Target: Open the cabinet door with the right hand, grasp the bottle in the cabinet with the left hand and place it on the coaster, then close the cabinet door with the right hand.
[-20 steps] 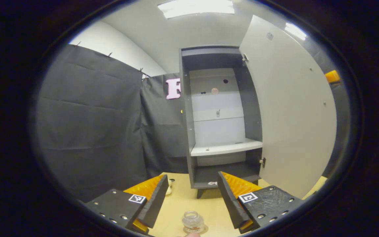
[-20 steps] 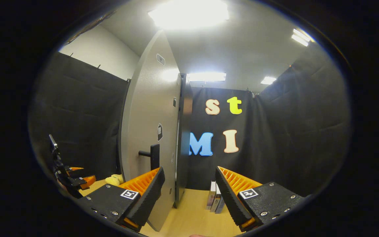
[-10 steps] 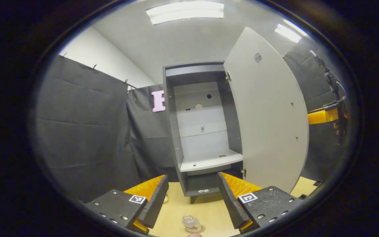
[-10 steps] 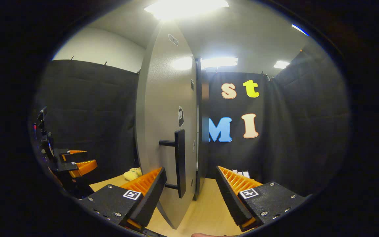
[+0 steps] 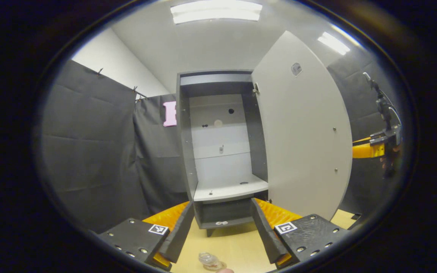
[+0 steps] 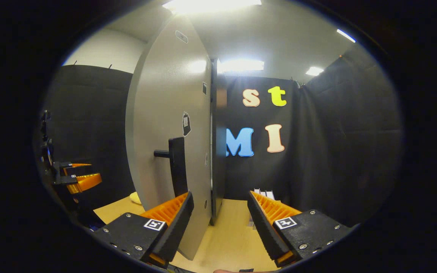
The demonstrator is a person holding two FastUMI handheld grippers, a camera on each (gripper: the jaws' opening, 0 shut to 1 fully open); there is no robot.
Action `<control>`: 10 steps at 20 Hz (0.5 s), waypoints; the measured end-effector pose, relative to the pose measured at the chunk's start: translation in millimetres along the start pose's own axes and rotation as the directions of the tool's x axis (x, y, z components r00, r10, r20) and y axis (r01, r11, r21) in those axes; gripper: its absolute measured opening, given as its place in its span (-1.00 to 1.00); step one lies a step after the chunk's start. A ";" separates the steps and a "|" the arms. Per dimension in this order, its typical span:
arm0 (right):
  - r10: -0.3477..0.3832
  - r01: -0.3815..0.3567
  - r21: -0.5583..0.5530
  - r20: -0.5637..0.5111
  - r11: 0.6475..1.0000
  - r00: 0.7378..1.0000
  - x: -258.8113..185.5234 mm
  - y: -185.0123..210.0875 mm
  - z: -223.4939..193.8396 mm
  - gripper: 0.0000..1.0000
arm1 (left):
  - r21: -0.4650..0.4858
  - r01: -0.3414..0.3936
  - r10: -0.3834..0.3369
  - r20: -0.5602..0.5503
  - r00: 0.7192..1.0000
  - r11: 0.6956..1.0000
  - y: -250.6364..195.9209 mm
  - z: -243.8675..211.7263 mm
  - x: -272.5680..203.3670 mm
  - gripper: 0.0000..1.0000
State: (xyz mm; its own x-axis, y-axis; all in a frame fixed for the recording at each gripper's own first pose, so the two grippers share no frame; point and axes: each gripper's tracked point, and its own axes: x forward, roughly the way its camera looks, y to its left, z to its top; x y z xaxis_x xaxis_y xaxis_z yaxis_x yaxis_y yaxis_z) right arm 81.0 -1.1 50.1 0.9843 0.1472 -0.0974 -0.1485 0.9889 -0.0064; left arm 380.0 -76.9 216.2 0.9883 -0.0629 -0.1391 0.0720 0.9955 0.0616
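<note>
The grey cabinet (image 5: 218,151) stands with its door (image 5: 302,132) swung wide to the right and bare shelves inside. A small clear bottle (image 5: 209,261) sits on a coaster on the wooden table, low between the fingers of my left gripper (image 5: 222,231), which is open and empty above it. The right gripper (image 5: 370,149) shows past the door's edge. In the right gripper view the door (image 6: 165,132) is seen from its outer face with its black handle (image 6: 176,165). My right gripper (image 6: 220,220) is open, just below and right of that handle, touching nothing. The left gripper (image 6: 76,180) shows far left.
The wooden table (image 6: 230,242) runs under the cabinet. Several books (image 6: 262,195) stand by the black cloth to the right of the cabinet. A yellow soft object (image 6: 135,197) lies on the table behind the door.
The left gripper has pulled back from the cabinet, so the bottle sits lower in its view. The right gripper has shifted right of the handle after nearing the door's outer face.
</note>
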 end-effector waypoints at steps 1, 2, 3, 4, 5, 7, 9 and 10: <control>-0.022 0.022 0.017 0.002 1.000 1.000 -0.7 0.3 -2.5 0.77 | 0.001 0.002 -0.002 0.000 1.000 1.000 2.7 -0.8 1.9 0.72; -0.045 0.045 0.040 -0.002 0.998 0.999 -1.2 0.6 -3.7 0.77 | 0.001 -0.001 0.001 0.001 1.000 1.000 7.4 -2.8 3.3 0.71; -0.048 0.049 0.058 -0.008 0.997 0.999 0.1 4.5 -4.7 0.76 | -0.002 -0.005 0.005 0.012 1.000 1.000 13.0 -0.4 4.9 0.77; -0.044 0.045 0.073 -0.017 0.996 0.999 1.5 9.0 -4.8 0.76 | -0.011 0.001 -0.001 0.017 1.000 1.000 16.1 0.5 8.8 0.71; -0.046 0.048 0.088 -0.025 0.995 0.999 1.9 12.0 -4.1 0.76 | -0.020 0.005 -0.005 0.010 1.000 1.000 18.4 -3.1 13.0 0.77; -0.051 0.053 0.099 -0.024 0.994 0.998 3.5 21.1 0.6 0.76 | -0.043 0.016 -0.016 0.012 1.000 0.999 26.0 -5.5 22.8 0.71; -0.049 0.051 0.082 -0.017 0.995 0.999 6.2 35.4 6.3 0.76 | -0.063 0.029 -0.028 0.011 1.000 0.998 32.9 -8.6 35.6 0.72; -0.043 0.044 0.080 -0.011 0.996 0.999 7.7 45.2 9.0 0.76 | -0.073 0.040 -0.039 0.015 0.999 0.997 35.5 -8.4 42.4 0.72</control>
State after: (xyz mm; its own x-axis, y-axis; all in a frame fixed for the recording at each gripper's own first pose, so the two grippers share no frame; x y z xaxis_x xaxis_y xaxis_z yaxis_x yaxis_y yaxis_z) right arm 82.8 45.0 58.0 0.9886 0.1042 -0.1083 -0.0970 0.9929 0.0693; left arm 423.3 -43.7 204.3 0.9867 -0.1026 -0.1262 0.1013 0.9947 -0.0166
